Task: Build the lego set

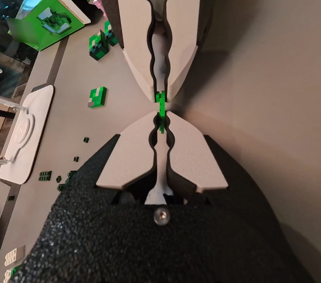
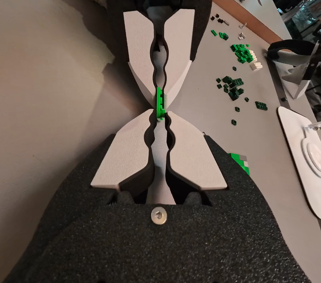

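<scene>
A thin bright-green lego plate (image 1: 161, 114) is pinched edge-on above the grey worktop (image 1: 243, 83), between both tools meeting tip to tip. The left hand-held gripper (image 1: 161, 122) clamps its near end; the right hand-held gripper (image 2: 160, 117) clamps the other end, where a smaller green piece sits on the plate's studs. Beside them lie a flat green tile panel (image 1: 97, 97), a small cube build (image 1: 99, 48), the green set box (image 1: 50, 19) and loose dark-green bricks (image 2: 231, 87).
</scene>
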`<state>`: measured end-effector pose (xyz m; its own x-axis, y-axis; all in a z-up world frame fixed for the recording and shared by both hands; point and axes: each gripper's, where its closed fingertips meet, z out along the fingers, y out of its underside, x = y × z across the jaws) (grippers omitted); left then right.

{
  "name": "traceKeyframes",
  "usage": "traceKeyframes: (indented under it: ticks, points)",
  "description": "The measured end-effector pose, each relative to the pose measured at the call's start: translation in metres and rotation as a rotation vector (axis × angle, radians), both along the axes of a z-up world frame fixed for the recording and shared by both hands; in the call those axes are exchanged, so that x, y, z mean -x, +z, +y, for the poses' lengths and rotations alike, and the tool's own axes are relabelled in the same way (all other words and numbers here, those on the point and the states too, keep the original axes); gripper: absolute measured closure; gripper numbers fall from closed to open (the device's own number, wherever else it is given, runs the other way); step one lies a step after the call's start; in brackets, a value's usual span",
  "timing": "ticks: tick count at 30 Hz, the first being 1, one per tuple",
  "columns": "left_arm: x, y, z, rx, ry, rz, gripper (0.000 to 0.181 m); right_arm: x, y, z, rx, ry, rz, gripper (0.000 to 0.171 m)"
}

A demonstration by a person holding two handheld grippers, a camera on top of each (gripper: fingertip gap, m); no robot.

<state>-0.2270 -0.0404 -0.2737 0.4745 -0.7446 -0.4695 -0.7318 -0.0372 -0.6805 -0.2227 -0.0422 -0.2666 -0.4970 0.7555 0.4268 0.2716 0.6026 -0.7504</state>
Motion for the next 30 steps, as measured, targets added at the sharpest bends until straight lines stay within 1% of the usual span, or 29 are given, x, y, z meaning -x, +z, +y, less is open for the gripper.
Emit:
traceKeyframes:
  ticks: [12,19,23,30]
  points:
    - [-0.0017,-0.0003,-0.0003,0.017,-0.005,-0.037,0.176,-0.0015,0.0006,0.0003,-0.069,-0.001,0.037,0.163]
    - [-0.0005,-0.0003,0.0014,0.022,0.004,-0.061,0.176,-0.0008,0.0004,0.0012,0.036,-0.032,-0.026,0.165]
    - [-0.0003,-0.0003,0.0018,0.016,0.009,-0.042,0.176,-0.0009,0.0000,0.0013,-0.005,-0.036,-0.003,0.165]
    - [0.0020,-0.0013,0.0053,0.008,0.044,-0.037,0.175,0.0005,-0.0009,0.0040,-0.157,-0.045,0.048,0.165]
